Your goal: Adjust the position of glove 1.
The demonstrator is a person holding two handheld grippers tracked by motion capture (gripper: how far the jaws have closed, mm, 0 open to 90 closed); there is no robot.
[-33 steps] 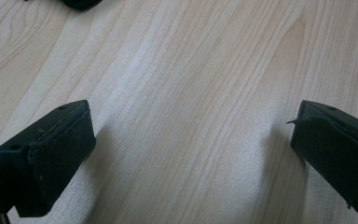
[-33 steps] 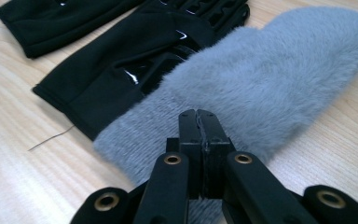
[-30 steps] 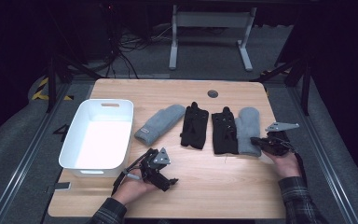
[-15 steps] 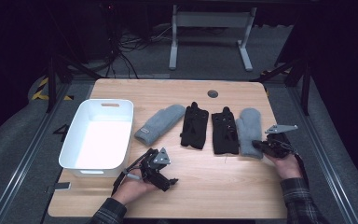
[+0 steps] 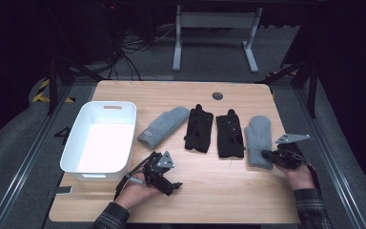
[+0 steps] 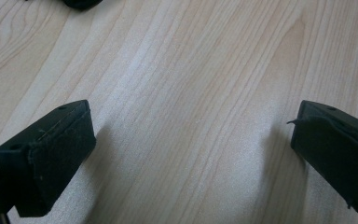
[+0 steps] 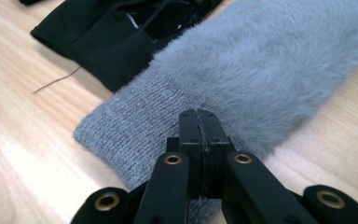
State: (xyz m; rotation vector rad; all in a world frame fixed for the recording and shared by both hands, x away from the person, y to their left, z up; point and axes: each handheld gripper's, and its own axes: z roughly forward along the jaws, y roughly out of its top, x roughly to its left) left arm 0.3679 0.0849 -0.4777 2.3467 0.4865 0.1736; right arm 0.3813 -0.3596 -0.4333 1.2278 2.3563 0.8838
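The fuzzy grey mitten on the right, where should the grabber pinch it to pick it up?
Pinch the ribbed knit cuff of the grey mitten, coming from the near table edge. The cuff points toward the person, lies flat and is thinner and firmer than the fluffy body. The right gripper sits there with its jaws pressed together; whether they've caught the fabric is unclear.
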